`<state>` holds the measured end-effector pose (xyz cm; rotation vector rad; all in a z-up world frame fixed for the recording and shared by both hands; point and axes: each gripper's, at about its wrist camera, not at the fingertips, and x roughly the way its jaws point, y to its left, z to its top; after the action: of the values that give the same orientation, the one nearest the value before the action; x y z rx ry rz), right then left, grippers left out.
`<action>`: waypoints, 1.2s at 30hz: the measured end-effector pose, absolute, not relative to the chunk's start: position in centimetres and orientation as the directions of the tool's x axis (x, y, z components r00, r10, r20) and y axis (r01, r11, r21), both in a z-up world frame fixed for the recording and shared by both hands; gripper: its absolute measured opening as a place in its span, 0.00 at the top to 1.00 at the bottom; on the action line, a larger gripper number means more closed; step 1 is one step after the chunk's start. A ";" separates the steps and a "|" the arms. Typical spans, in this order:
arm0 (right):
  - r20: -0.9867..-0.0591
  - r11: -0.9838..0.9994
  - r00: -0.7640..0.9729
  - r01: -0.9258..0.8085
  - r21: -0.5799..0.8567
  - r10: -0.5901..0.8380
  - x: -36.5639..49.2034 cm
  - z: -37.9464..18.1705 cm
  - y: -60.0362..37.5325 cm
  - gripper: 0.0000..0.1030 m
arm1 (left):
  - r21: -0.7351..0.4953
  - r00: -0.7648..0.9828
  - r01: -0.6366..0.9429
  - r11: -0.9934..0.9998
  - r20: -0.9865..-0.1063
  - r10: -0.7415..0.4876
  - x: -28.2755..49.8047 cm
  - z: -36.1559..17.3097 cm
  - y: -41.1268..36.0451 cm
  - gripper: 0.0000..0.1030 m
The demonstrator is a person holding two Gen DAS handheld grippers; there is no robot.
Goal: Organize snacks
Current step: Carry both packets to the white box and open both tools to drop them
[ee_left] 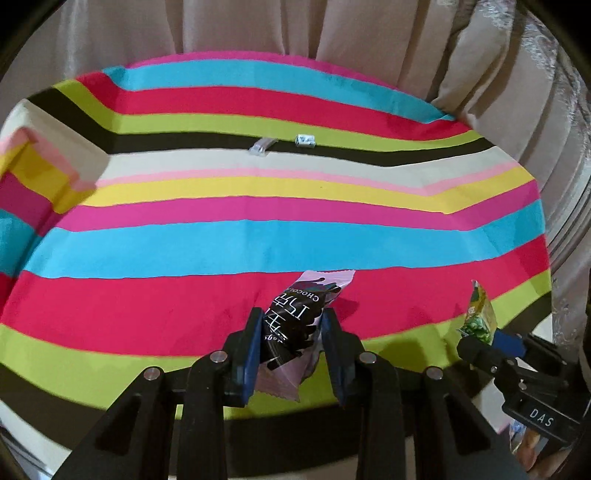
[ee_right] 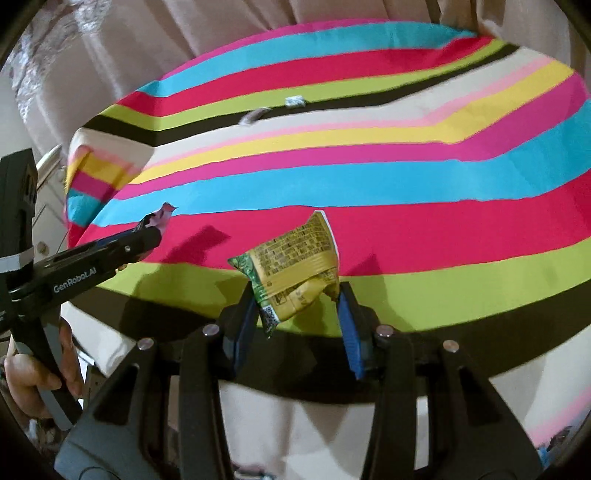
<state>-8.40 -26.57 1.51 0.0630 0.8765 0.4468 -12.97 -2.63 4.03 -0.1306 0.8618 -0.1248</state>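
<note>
A black-and-pink chocolate snack packet (ee_left: 306, 314) is clamped between the blue pads of the left gripper (ee_left: 293, 325), the fingers drawn narrow against its crumpled middle so that its pale crimped ends stick out above and below the jaws. It is held over the near part of a table covered by a striped cloth (ee_left: 258, 243) — bands of red, blue, pink, yellow, cream, black and lime are seen across it. In the right wrist view a yellow-and-green snack packet (ee_right: 295, 266) is gripped in the same way by the right gripper (ee_right: 301, 295), pinched at its lower end with the printed back panel turned up towards the camera; it hangs above the lime and red bands near the table's front edge. The two grippers are held side by side, each visible at the edge of the other's view, and a hand (ee_right: 33, 373) is seen wrapped around the left gripper's handle. Far across the cloth, on the black stripe, two small wrapped sweets (one silvery (ee_left: 305, 139), one clear (ee_left: 261, 146)) lie just beside each other. Beige curtains (ee_left: 332, 29) hang behind the table.
</note>
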 end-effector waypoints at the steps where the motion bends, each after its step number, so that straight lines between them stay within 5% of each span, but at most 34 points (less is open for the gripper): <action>1: -0.722 0.905 0.562 -0.358 0.228 0.404 -9.0 2.1 -26.6 0.55 | -0.163 0.653 0.058 0.985 -0.740 -0.161 -13.3 4.3 -2.7 0.68; 13: -0.574 0.886 0.694 -0.442 0.138 0.435 -16.2 10.5 -25.6 0.55 | -0.134 0.791 0.064 0.989 -0.597 -0.132 -19.5 10.7 -2.0 0.68; 22: -0.366 0.872 0.806 -0.487 0.035 0.465 -22.4 17.0 -25.6 0.55 | -0.097 0.888 0.077 0.992 -0.446 -0.112 -24.2 16.1 -1.6 0.67; 36: -0.191 0.867 0.856 -0.496 -0.040 0.481 -28.4 21.1 -28.0 0.55 | 0.009 0.960 0.126 0.992 -0.255 -0.120 -29.8 21.2 -3.5 0.66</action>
<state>-28.42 -28.02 21.14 -0.0894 0.1775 0.5141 -29.81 -3.48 21.17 0.0249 0.2566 -0.1249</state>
